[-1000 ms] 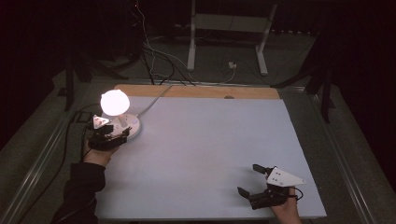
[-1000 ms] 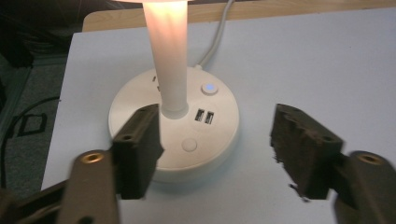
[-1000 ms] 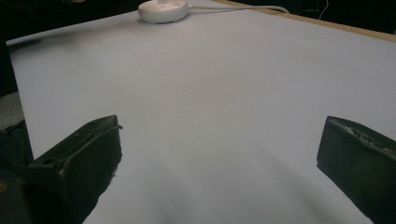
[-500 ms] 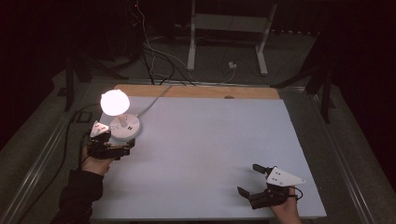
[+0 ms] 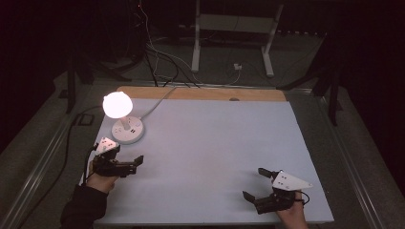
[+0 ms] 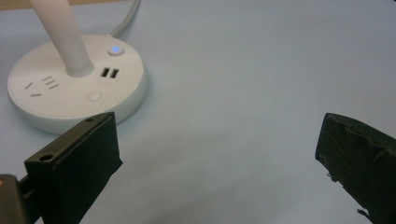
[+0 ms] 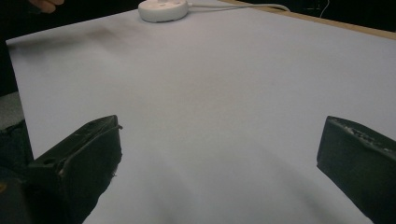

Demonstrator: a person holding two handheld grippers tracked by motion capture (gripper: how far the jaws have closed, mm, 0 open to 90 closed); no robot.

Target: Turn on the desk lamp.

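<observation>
While the lamp (image 5: 125, 125) glows at the table's (image 5: 215, 152) far left, my left gripper (image 5: 128, 163) sits just beside its base, jaws just opened wide and empty; apparently the switching step is done. Right gripper (image 5: 255, 183) rests open, empty. Next: retreat clear.

One lit white lamp (image 5: 125, 120) near the desk's (image 5: 215, 157) far-left corner | two hand-held grippers: left gripper (image 5: 125, 164) at the left edge, right gripper (image 5: 255, 183) near the near-right corner | two USB ports (image 6: 110, 73) on the lamp's base
</observation>
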